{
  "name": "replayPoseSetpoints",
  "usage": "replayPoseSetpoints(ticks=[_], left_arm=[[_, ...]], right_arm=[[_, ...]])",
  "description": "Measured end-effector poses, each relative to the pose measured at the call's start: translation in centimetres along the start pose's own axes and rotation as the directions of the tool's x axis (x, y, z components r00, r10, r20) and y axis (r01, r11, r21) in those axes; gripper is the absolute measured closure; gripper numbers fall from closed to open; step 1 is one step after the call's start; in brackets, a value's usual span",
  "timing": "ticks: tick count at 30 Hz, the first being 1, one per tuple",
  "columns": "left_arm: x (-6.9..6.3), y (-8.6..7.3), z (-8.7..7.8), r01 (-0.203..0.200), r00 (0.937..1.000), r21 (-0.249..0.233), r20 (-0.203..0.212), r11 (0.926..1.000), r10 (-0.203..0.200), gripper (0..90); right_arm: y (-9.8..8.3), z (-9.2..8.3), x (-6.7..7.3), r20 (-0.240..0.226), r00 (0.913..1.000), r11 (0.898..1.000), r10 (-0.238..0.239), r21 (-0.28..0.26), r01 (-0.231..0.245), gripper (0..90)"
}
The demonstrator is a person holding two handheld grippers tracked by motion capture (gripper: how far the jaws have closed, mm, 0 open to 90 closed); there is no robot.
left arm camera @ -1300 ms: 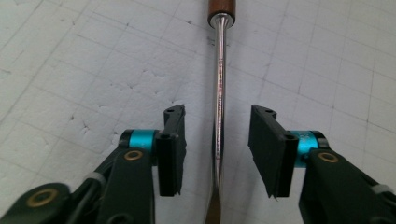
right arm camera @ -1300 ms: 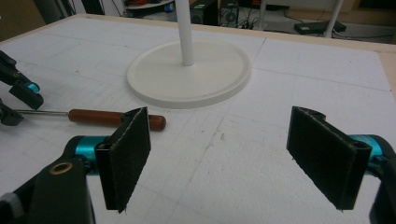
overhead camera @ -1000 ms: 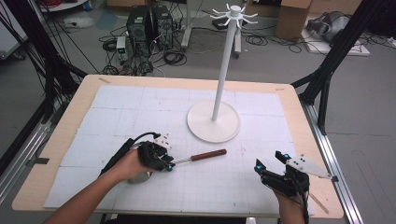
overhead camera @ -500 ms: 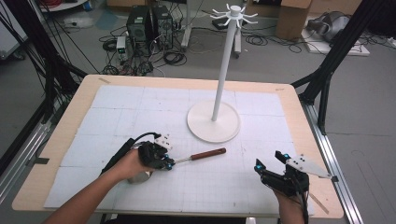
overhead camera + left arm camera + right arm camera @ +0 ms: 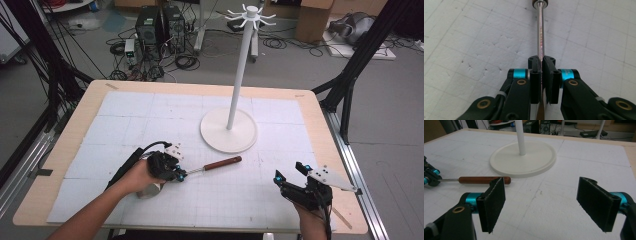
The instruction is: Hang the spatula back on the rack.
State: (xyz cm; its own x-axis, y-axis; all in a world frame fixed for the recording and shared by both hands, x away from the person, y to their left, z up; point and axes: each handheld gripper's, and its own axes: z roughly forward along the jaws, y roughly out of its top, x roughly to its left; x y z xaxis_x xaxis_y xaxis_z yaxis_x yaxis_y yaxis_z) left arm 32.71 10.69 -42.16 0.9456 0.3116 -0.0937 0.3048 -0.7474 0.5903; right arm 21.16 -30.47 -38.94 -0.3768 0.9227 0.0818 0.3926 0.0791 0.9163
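On the left side of the tabletop (image 5: 65, 150), a person's hand (image 5: 134, 176) holds the left tool (image 5: 181, 173) low, almost lying on the white mat. Its two black jaws are squeezed tight on the thin metal rod (image 5: 540, 30) of a long utensil (image 5: 212, 165). From the left tool's own camera the rod runs straight up between the jaws, with no gap to see. The grip is on the metal part, not on the brown wooden handle (image 5: 222, 163), so I think the handle end is being left free on purpose. Something pale and rounded (image 5: 149, 190) sits under the hand, but I cannot tell what it is. The utensil lies flat on the mat and points to the right, and its handle ends just in front of the white stand (image 5: 229, 131). That stand has a round flat base and a tall pole with little hooks (image 5: 250, 15) on top. It may be a place to hang things, though nobody has said what the job is. Far over on the right, near the front edge, is the right tool (image 5: 290, 172). Its jaws stand wide apart and hold nothing, and its own camera shows bare mat between the two pads (image 5: 494, 203). It looks like it is waiting for its turn.
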Motion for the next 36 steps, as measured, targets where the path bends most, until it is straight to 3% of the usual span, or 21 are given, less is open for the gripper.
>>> replayPoseSetpoints(ticks=[13,21,28,36], left_arm=[[-1.0,-0.2,-1.8,-0.006,0.9998,-0.082,-0.022,0.9966,0.004,84.2],[-1.3,-0.3,-3.4,0.011,0.9991,-0.164,-0.038,0.9865,-0.018,84.2],[-1.5,-0.4,-4.6,0.033,0.9973,-0.239,-0.055,0.9705,-0.048,84.1],[-2.3,-0.5,-5.8,0.043,0.9921,-0.352,-0.095,0.9352,-0.082,84.1]], right_arm=[[0.0,0.0,0.1,0.000,1.0000,1.000,0.002,-0.004,-0.002,22.0],[0.1,0.0,0.1,-0.002,1.0000,1.000,0.002,-0.005,-0.002,22.0],[0.2,0.1,0.3,-0.017,0.9999,1.000,-0.002,-0.011,0.002,21.8],[0.8,0.4,1.2,-0.063,0.9980,0.999,0.008,-0.042,-0.010,20.7]])
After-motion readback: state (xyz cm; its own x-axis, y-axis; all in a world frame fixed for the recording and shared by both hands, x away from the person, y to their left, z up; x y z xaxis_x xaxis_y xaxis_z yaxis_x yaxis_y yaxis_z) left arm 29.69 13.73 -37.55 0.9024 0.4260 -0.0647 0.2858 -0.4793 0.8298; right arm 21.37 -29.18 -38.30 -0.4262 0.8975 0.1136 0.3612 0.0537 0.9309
